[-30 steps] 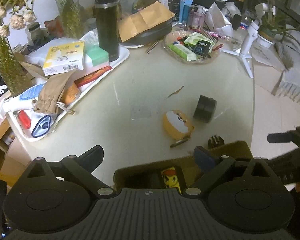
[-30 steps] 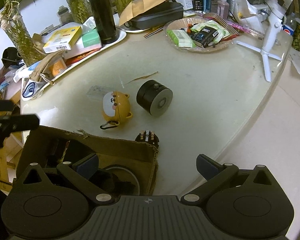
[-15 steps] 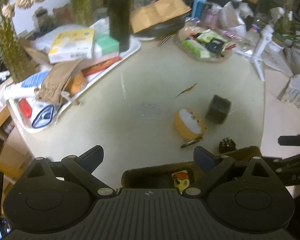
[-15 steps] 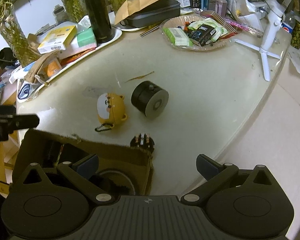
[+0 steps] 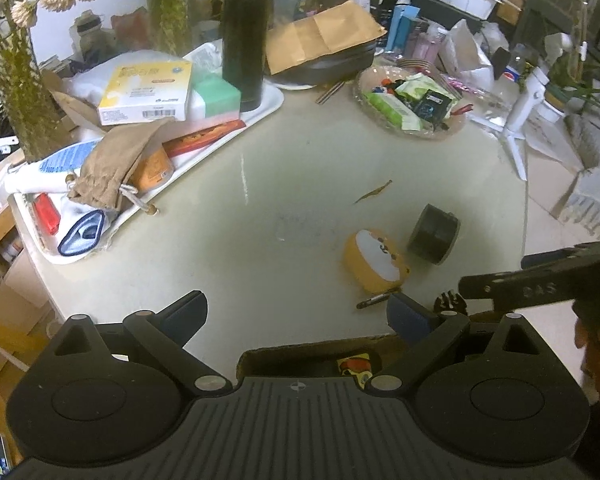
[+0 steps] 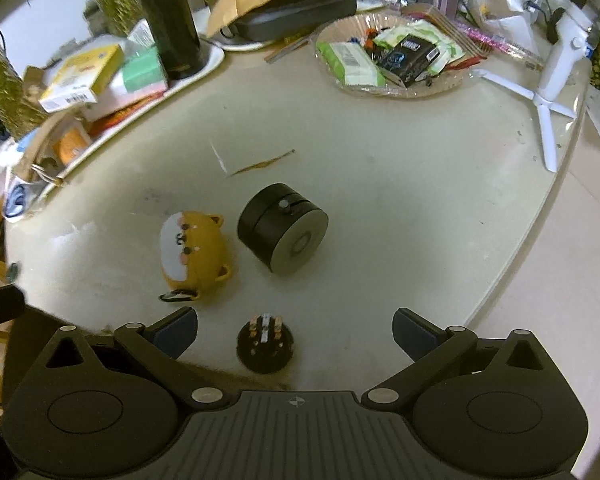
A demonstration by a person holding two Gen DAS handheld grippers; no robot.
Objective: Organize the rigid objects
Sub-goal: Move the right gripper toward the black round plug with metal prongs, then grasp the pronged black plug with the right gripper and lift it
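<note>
Both hand-held grippers stand with their jaws spread wide and nothing between them. From the right wrist view, the right hand-held gripper (image 6: pixel 295 330) hovers low over the near edge of the pale desk (image 6: pixel 400 184), its fingers flanking a small black round part (image 6: pixel 265 342) with upright metal prongs on top. The left hand-held gripper (image 5: pixel 296 312) sits above the rim of a brown cardboard box (image 5: pixel 312 354) at the near edge; a yellow and red item shows inside, too hidden to name.

Legible writing is scarce: raised letters on the other gripper's bar in the left view look like "DAS", and the yellow carton's (image 5: pixel 146 92) print is too small to read.

A yellow-orange case (image 6: pixel 192 254) shaped like a cartoon dog, white face up, lies with its long axis running near to far, a clip at its near end. Just right of it, a black cylinder (image 6: pixel 282 232) lies on its side, its grey flat end pointing near and right. A tall black flask (image 5: pixel 244 36) stands upright on the white tray (image 5: pixel 260 110) at far left.
</note>
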